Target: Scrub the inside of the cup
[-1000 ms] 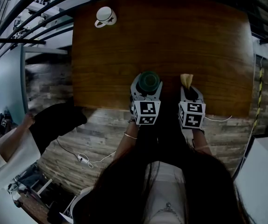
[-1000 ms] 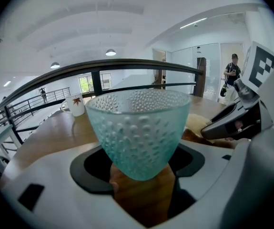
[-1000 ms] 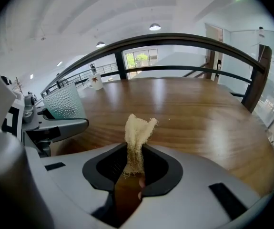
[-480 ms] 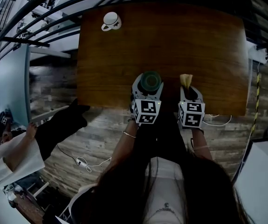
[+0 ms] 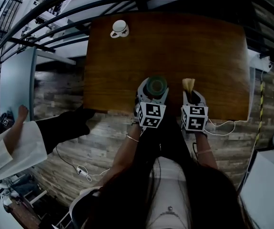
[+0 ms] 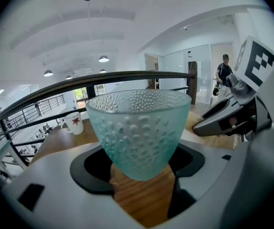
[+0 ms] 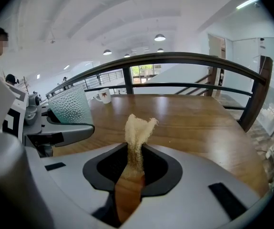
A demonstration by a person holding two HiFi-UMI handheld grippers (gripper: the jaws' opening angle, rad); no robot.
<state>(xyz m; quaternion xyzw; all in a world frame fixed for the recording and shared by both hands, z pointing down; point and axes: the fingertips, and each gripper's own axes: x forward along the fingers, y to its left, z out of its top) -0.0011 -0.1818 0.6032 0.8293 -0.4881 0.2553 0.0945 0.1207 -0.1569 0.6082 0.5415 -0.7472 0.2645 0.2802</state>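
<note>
Closest to me, the person's two forearms reached forward, each carrying a hand-held gripper topped with a marker cube. The left hand-held gripper [image 5: 153, 92] [image 6: 137, 173] had its jaws clamped on the lower sides of a pale green, dimpled glass cup [image 5: 156, 85] [image 6: 139, 128]. The cup stood upright with its mouth facing up, over the near edge of the brown wooden worktop [image 5: 203, 46].

Just beside it, and not touching it, the right hand-held gripper [image 5: 193, 97] [image 7: 136, 168] had its jaws drawn almost together. They pinched a thin, pale yellow, fibrous scrubbing pad [image 5: 188, 84] [image 7: 138, 128], which stuck up out of the jaws with a frayed, folded top. In the right gripper view the cup [image 7: 71, 105] showed off to the left, level with the pad.

Off to the left, on the plank floor, a person in a white sleeve [image 5: 8, 149] stood beside the worktop.

Farther back, near the far left corner of the worktop, sat a white ceramic mug with a red leaf print [image 5: 119, 28] [image 6: 74, 123] [image 7: 103, 97], well apart from both grippers. Beyond it ran a dark curved handrail [image 6: 127, 78] [image 7: 184, 58].
</note>
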